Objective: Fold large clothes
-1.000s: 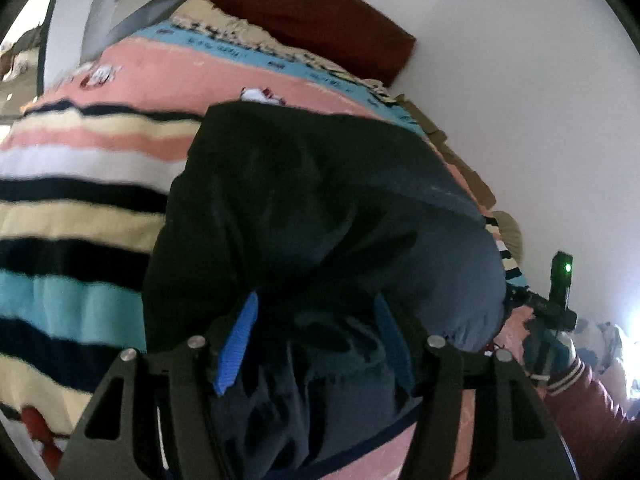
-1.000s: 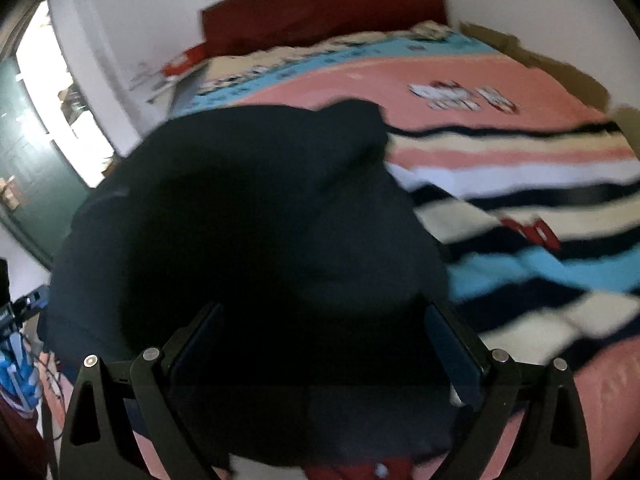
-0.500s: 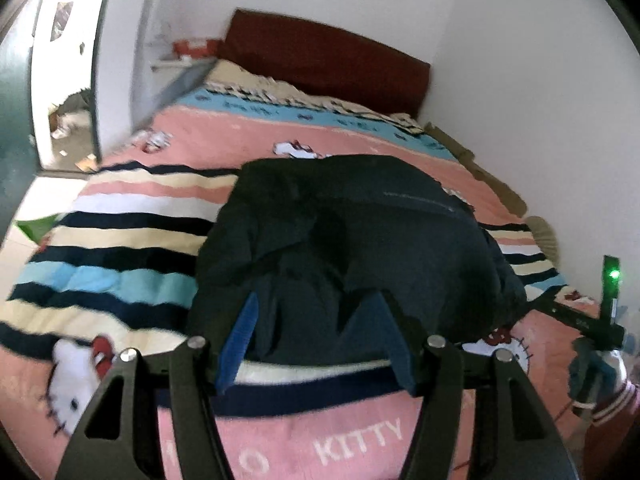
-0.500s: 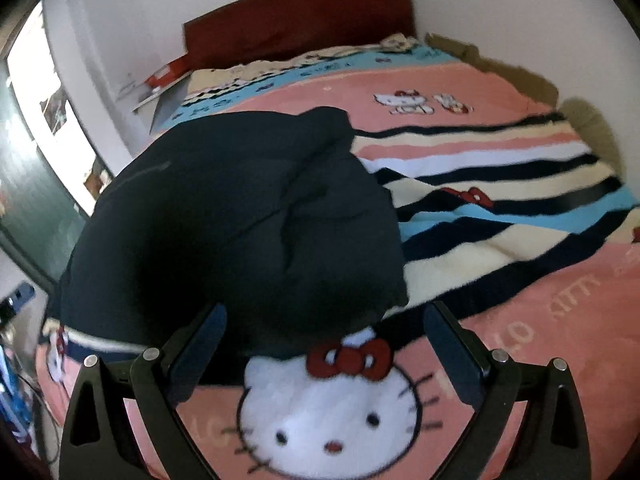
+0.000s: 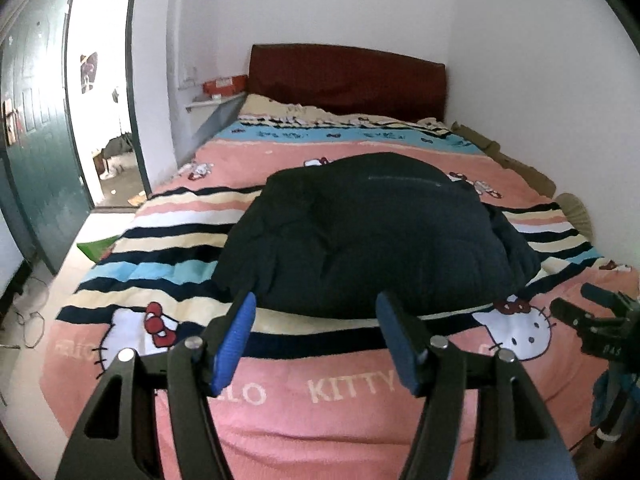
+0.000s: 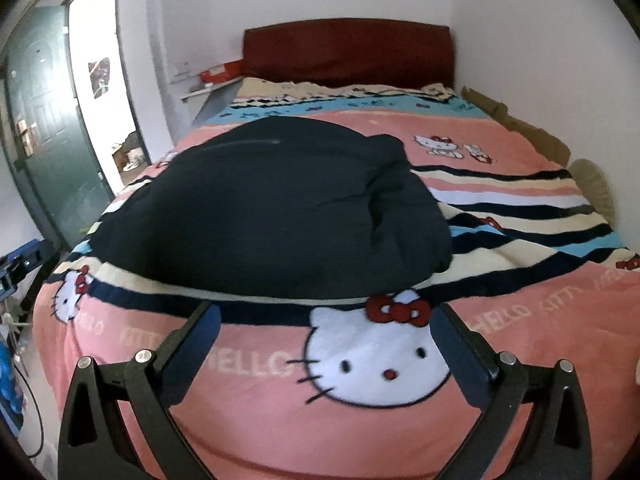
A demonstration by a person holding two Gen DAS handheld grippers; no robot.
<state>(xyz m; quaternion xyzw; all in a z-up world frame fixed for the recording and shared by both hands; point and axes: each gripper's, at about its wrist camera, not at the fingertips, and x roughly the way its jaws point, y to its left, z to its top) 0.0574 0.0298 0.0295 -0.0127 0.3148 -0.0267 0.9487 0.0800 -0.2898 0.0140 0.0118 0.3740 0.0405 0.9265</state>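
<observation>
Garment: a dark navy padded jacket (image 5: 372,232) lies in a compact, puffy bundle on the middle of the bed, across the striped band of the Hello Kitty blanket (image 5: 344,408).
Shape of the bundle: rounded and humped, its sides tucked in; a zip or seam line runs along the far top edge. No sleeve trails out that I can see.
Left gripper (image 5: 316,340): jaws stand moderately wide, and they have just been opening a little further; nothing is between the blue pads (image 5: 234,344), only blanket shows in the gap. It hangs near the foot of the bed, apart from the jacket's near edge.
Right gripper (image 6: 320,354): jaws wide and empty, framing the printed cat face on the blanket; also apart from the jacket.
Done, as I judge it: the jacket looks folded down to 1 bundle and both tools are off it.
Left, as I judge it: little or nothing. The padding makes it bulge, so a press to flatten it or a tidy of the right-hand edge, where the layers look loose, may remain.
Surroundings: dark red headboard (image 5: 344,76) at the far end, open doorway (image 5: 100,92) at the left.
</observation>
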